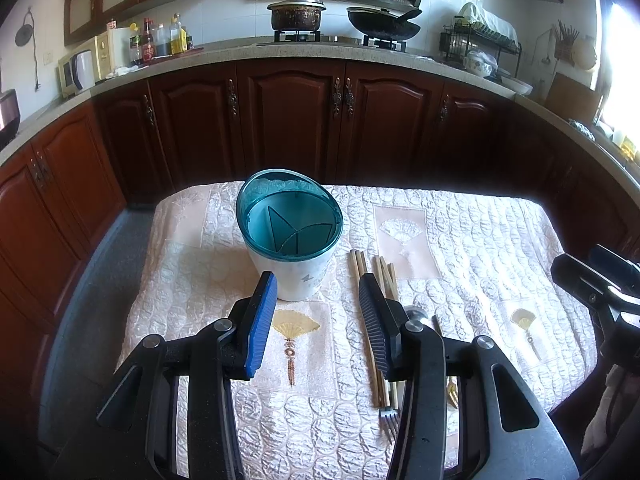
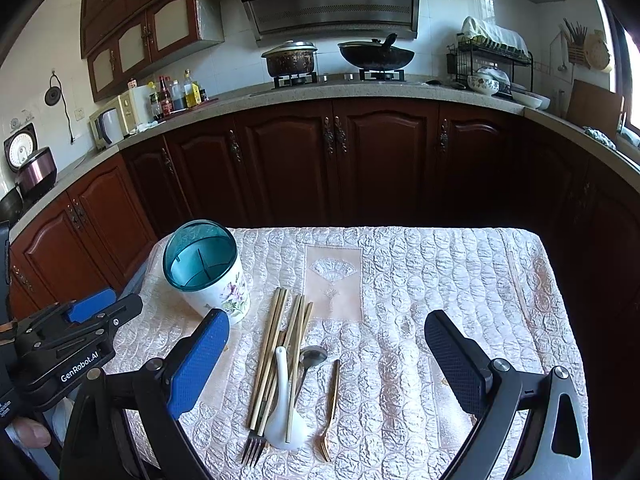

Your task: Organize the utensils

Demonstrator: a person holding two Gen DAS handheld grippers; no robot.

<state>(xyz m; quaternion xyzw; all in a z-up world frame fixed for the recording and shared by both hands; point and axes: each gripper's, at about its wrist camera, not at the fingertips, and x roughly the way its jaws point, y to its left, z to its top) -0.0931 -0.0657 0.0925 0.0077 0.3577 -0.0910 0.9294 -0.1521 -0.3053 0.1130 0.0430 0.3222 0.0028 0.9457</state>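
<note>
Only R view shows white spoon point(image 2: 282, 420) w/ forks.

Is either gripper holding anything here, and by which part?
Nothing is held. The left gripper and right gripper are both open and empty above the utensils.

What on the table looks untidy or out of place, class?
The wooden chopsticks, white ceramic spoon, silver fork, steel spoon and gold fork lie jumbled on the quilted cloth, outside the empty teal-rimmed holder.
</note>
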